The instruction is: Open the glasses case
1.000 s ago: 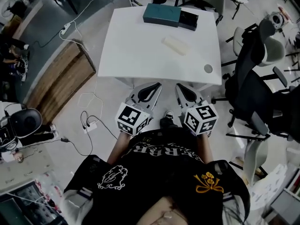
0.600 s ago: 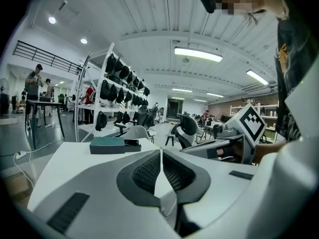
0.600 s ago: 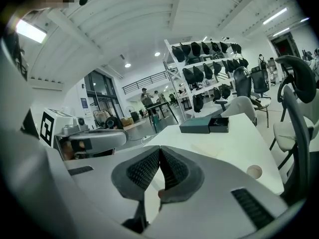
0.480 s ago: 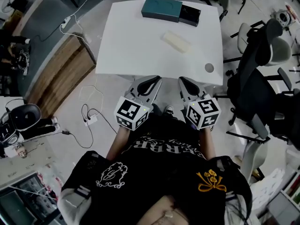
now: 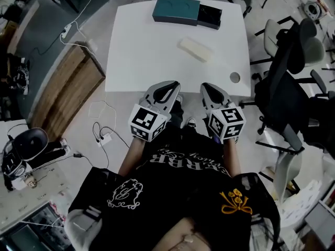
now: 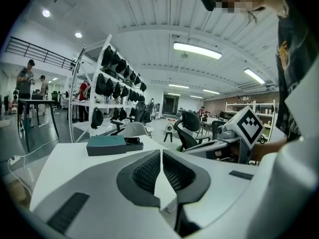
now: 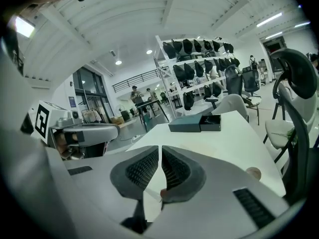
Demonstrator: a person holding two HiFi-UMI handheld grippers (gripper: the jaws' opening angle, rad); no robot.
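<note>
Step in hand is judged to be the approach; no contact with the task's thing is made yet. The glasses case (image 5: 195, 49), taken to be the pale oblong, is seen lying closed on the white table (image 5: 136, 61), in the upper centre of the head view and slightly right of the midline. It is well apart from both grippers. A teal box (image 5: 176, 10) and a dark box (image 5: 210, 19) touching it are noted at the table's far edge, top of frame. A small round object (image 5: 234, 77) is noted near the lower right corner of the table. The left gripper (image 5: 171, 83) is held at the near table edge, jaws pressed together, nothing between them. The right gripper (image 5: 205, 86) is held just beside it, jaws beginning to open. Only a narrow slit is shown, and nothing is between them. For the next move, both grippers would need to be carried up-frame to the case. One would probably be needed to steady the base while the other is worked in at the lid seam. The seam side cannot be made out from here.
</note>
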